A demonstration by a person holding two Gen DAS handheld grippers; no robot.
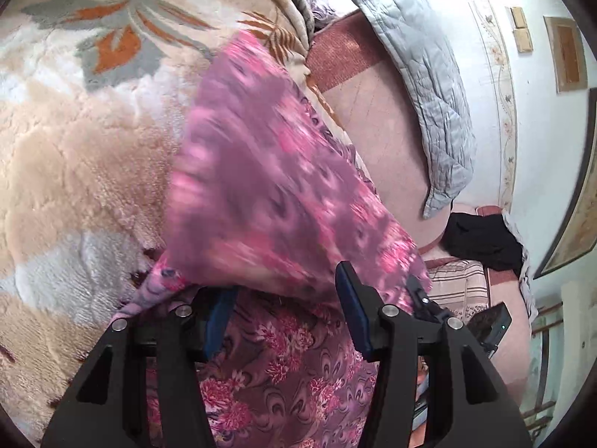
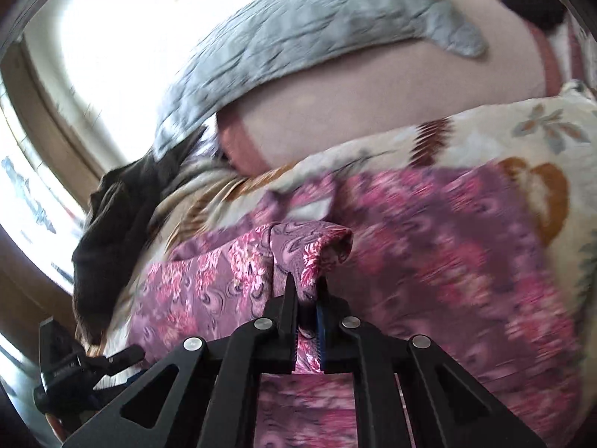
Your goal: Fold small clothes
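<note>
A pink and purple floral garment (image 1: 268,171) lies partly on the cream fleece blanket (image 1: 74,142), and one part of it hangs blurred in the air. My left gripper (image 1: 287,298) is open, its blue pads (image 1: 354,310) wide apart over the cloth, holding nothing. In the right wrist view my right gripper (image 2: 306,291) is shut on a bunched fold of the same garment (image 2: 447,231), which rises just beyond the fingertips. The left gripper also shows in the right wrist view (image 2: 86,369) at lower left.
A grey quilted cover (image 1: 429,86) lies on a pink sheet (image 1: 384,127) beyond the blanket. A black garment (image 1: 481,239) sits near the wall at right. A dark brown cloth (image 2: 112,216) lies at the left in the right wrist view.
</note>
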